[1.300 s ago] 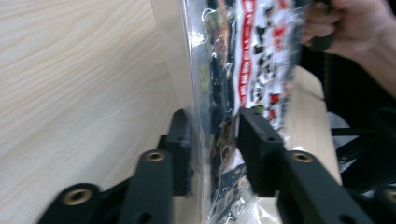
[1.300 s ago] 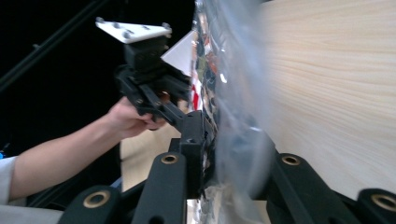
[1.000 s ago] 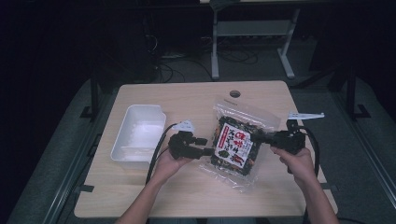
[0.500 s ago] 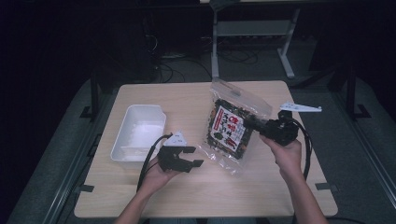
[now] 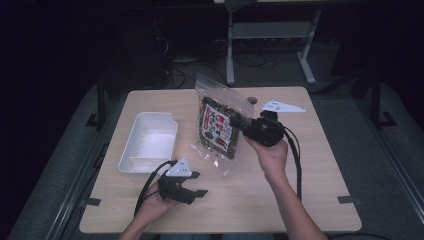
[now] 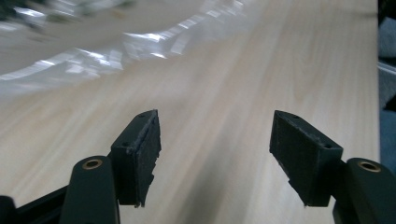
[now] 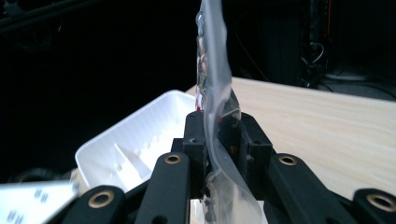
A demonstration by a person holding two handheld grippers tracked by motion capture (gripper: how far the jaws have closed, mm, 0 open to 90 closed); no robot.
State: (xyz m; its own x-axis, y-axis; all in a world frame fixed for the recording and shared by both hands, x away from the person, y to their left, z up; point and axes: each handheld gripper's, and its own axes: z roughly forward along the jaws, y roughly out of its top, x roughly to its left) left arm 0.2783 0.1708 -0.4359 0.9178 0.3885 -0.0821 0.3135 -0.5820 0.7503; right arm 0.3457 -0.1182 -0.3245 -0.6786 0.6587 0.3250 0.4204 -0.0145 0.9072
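Inventory by kind:
Desk [image 5: 310, 165]: one, light wood top.
White tray [image 5: 150, 142]: one.
Clear snack bag [image 5: 219, 125] with printed label: one.
Hand-held grippers: two, left gripper [image 5: 192, 189] and right gripper [image 5: 239, 121].
Fingers: two per gripper, four total.
Grey three-cornered plates: two, one per gripper.
Trailing cables: two.
Person's hands: two.

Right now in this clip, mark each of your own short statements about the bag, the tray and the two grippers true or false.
1. The right gripper is clamped on the clear snack bag. True.
2. The left gripper holds the bag's other edge. False: its jaws are open over bare table.
3. The bag lies inside the white tray. False: it is held up beside the tray.
4. The white tray sits on the table's left part. True.
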